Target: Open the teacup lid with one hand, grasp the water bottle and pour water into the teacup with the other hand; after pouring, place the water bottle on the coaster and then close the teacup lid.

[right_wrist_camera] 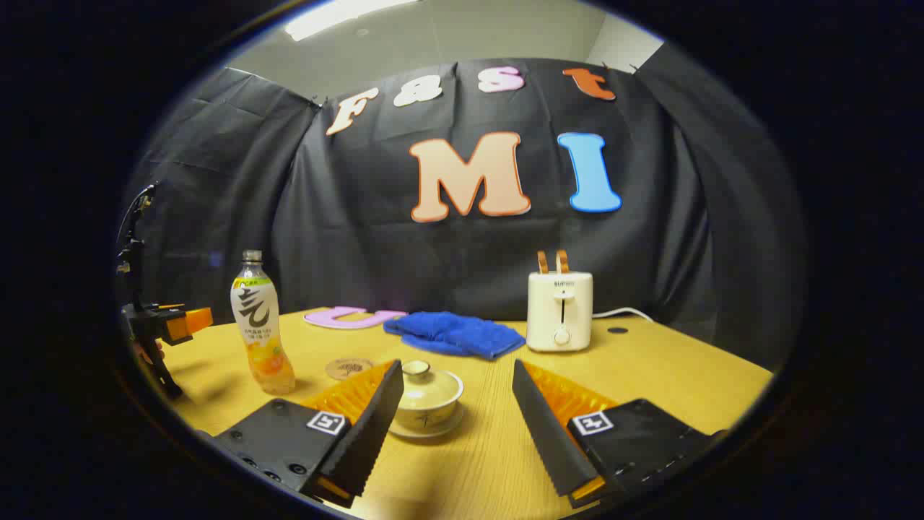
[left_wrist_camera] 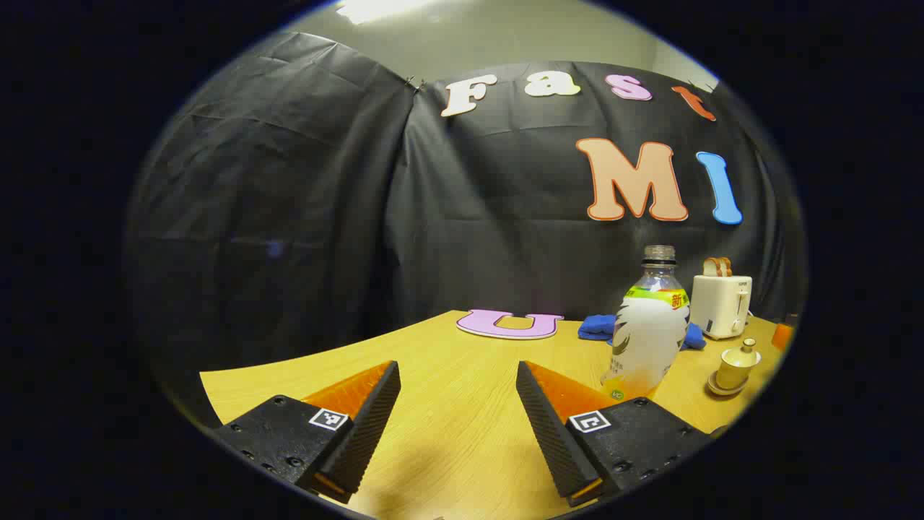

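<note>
The bottle (right_wrist_camera: 261, 325) stands upright on the table (right_wrist_camera: 650, 368), toward its left edge in the right gripper view. It is clear plastic with no cap on its neck, a white wrap round the upper body and an orange-tinted bottom. The cup (right_wrist_camera: 427, 396) is a pale, cream piece with its lid (right_wrist_camera: 417, 371) seated on top and a saucer under it, nearer the front edge. A round brown coaster (right_wrist_camera: 349, 368) lies flat between bottle and cup, apart from both.

The right gripper (right_wrist_camera: 456, 426) hangs low over the front edge with its fingers spread wide and nothing between them; the cup sits just behind its left finger, which covers part of the saucer. The left gripper (left_wrist_camera: 457, 426) is likewise spread apart over bare wood, gripping nothing, with the bottle (left_wrist_camera: 648, 328) beyond its right finger, which cuts off the bottle's base.

At the back edge stand a toaster (right_wrist_camera: 559, 310) and a blue cloth (right_wrist_camera: 456, 334). In the left gripper view the cup (left_wrist_camera: 736, 367) is small and near the rim, its detail hard to read.
</note>
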